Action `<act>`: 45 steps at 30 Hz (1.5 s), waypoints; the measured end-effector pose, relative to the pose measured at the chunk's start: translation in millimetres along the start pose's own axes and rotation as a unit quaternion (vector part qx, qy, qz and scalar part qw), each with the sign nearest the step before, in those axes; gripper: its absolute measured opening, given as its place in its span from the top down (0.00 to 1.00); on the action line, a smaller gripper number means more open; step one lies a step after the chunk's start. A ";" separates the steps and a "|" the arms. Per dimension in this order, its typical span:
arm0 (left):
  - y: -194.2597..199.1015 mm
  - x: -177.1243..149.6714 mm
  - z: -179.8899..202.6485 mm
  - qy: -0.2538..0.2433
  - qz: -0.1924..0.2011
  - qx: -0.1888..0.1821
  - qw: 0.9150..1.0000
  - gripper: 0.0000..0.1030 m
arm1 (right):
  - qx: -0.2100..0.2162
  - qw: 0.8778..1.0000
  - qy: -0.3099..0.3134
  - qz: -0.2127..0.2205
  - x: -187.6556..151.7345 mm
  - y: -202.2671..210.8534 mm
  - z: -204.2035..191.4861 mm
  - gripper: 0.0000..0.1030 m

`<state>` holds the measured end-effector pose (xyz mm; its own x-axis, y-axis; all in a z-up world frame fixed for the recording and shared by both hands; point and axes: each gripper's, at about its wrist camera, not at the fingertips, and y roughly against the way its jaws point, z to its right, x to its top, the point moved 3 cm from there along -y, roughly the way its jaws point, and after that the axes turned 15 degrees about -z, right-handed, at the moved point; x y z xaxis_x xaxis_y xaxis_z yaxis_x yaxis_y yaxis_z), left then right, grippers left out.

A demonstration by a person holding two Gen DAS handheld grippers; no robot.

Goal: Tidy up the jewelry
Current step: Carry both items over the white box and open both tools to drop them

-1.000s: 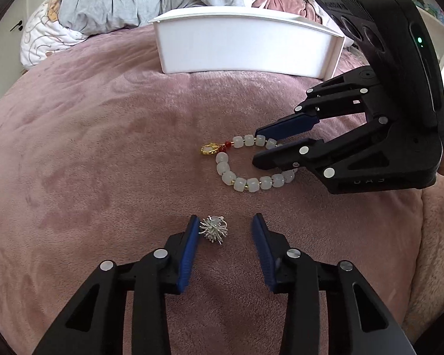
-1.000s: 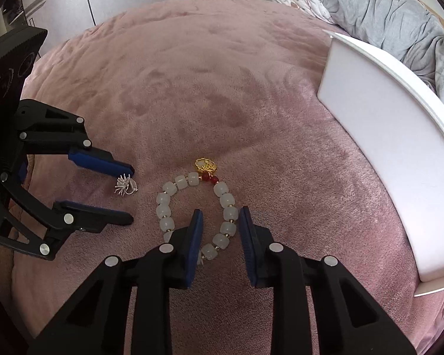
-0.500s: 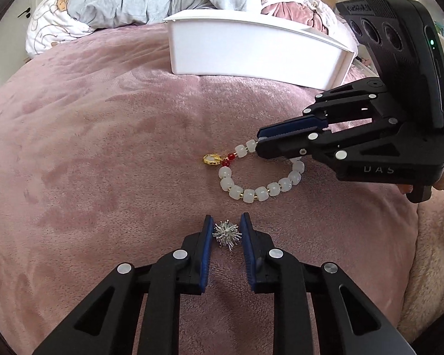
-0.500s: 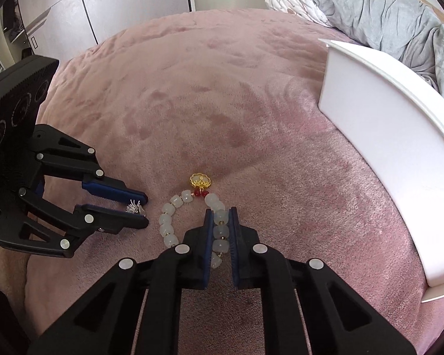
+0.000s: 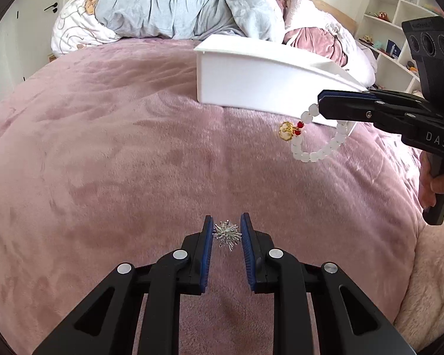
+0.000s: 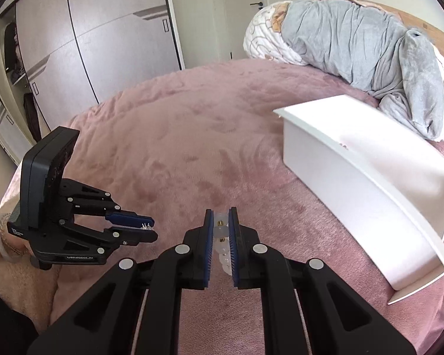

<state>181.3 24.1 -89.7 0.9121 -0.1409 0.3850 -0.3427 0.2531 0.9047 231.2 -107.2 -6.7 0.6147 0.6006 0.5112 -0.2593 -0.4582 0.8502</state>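
Observation:
My left gripper (image 5: 226, 230) is shut on a small spiky silver brooch (image 5: 226, 233) and holds it above the pink blanket; it also shows in the right wrist view (image 6: 146, 229). My right gripper (image 6: 221, 224) is shut on a white bead bracelet (image 6: 222, 232). In the left wrist view the right gripper (image 5: 321, 105) holds the bracelet (image 5: 319, 152) in the air, its loop hanging down with a gold charm (image 5: 285, 130) and red beads. A white box (image 5: 251, 77) stands on the bed just behind the bracelet; it shows at the right of the right wrist view (image 6: 355, 177).
The pink blanket (image 5: 118, 153) covers the whole bed. A grey duvet and pillows (image 5: 174, 3) lie behind the box. Shelves (image 5: 399, 9) stand at the far right, wardrobe doors (image 6: 88, 38) at the far left of the right wrist view.
Both grippers closed on their pieces and lifted them off the blanket. The right gripper carried the bracelet up toward the white box; the left raised the brooch.

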 end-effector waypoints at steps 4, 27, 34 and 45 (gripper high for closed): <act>10.8 21.5 6.2 -0.003 0.015 0.008 1.000 0.77 | -0.004 0.999 -0.014 0.035 6.7 26.4 13.9 0.90; 50.3 236.3 72.7 -0.049 0.091 0.025 0.994 0.77 | -0.087 0.983 -0.083 0.141 46.3 111.8 127.0 0.90; 17.1 298.7 79.1 -0.056 0.072 0.052 0.994 0.77 | -0.118 0.979 -0.100 0.132 49.5 98.7 164.5 0.90; -68.2 336.0 73.6 -0.017 0.015 0.041 0.999 0.77 | -0.121 0.977 -0.144 0.096 38.4 51.0 211.7 0.90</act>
<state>494.6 -110.9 -8.5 0.8932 -0.1667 0.4176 -0.3891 0.1788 0.9037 399.3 -246.2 29.6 0.7123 0.2927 0.6379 -0.5384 -0.3552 0.7642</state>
